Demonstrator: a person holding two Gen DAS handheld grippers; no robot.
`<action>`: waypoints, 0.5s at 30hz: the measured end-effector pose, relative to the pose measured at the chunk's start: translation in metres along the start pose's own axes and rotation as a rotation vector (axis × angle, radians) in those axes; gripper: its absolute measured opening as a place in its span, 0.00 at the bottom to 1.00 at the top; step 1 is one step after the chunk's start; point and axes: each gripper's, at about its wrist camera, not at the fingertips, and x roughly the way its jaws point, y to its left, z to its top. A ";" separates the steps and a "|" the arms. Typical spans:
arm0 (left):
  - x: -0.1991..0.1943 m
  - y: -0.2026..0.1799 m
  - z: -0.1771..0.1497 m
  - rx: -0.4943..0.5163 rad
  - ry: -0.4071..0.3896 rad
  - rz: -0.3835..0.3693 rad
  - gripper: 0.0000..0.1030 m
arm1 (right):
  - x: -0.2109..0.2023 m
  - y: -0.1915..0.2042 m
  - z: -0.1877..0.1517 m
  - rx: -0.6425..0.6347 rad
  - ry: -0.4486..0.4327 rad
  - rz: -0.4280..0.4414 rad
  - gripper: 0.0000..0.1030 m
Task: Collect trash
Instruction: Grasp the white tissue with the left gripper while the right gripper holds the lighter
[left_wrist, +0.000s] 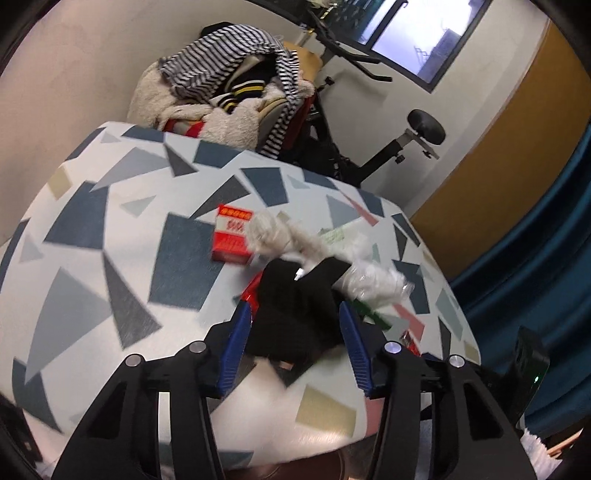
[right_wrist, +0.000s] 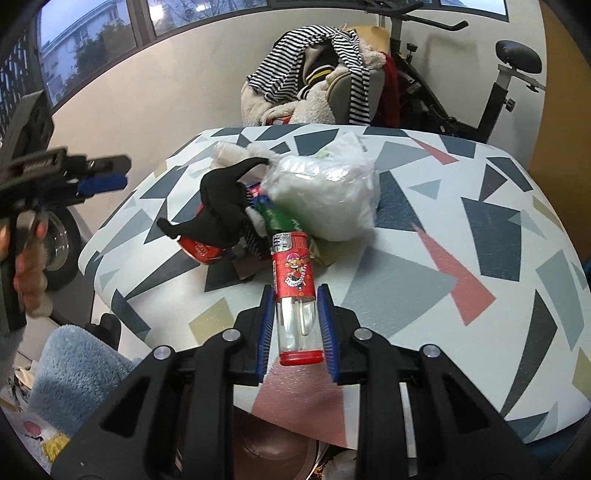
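A pile of trash lies on the patterned table (right_wrist: 461, 229): a black cloth (right_wrist: 221, 206), a clear plastic bag of white stuff (right_wrist: 328, 192), a red can (right_wrist: 199, 247) and a green wrapper (right_wrist: 277, 218). My right gripper (right_wrist: 294, 291) is shut on a red and clear lighter (right_wrist: 295, 295). My left gripper (left_wrist: 293, 314) is open, its blue pads either side of the black cloth (left_wrist: 295, 306). A red and white box (left_wrist: 231, 236) and crumpled white tissue (left_wrist: 280, 236) lie beyond it. The left gripper also shows at the left of the right wrist view (right_wrist: 107, 177).
A chair heaped with striped and fleecy clothes (right_wrist: 314, 81) stands behind the table. An exercise bike (right_wrist: 480, 92) is at the back right. A blue curtain (left_wrist: 535, 258) hangs right of the table. A pale blue towel (right_wrist: 74, 369) lies low on the left.
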 end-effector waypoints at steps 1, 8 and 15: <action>0.004 -0.004 0.004 0.019 0.004 0.005 0.47 | 0.000 -0.003 0.000 0.008 -0.002 -0.002 0.26; 0.049 0.012 0.031 -0.077 0.029 0.002 0.47 | 0.003 -0.019 -0.002 0.036 0.001 -0.023 0.26; 0.104 0.036 0.054 -0.205 0.067 -0.028 0.47 | 0.001 -0.030 -0.002 0.047 -0.001 -0.046 0.26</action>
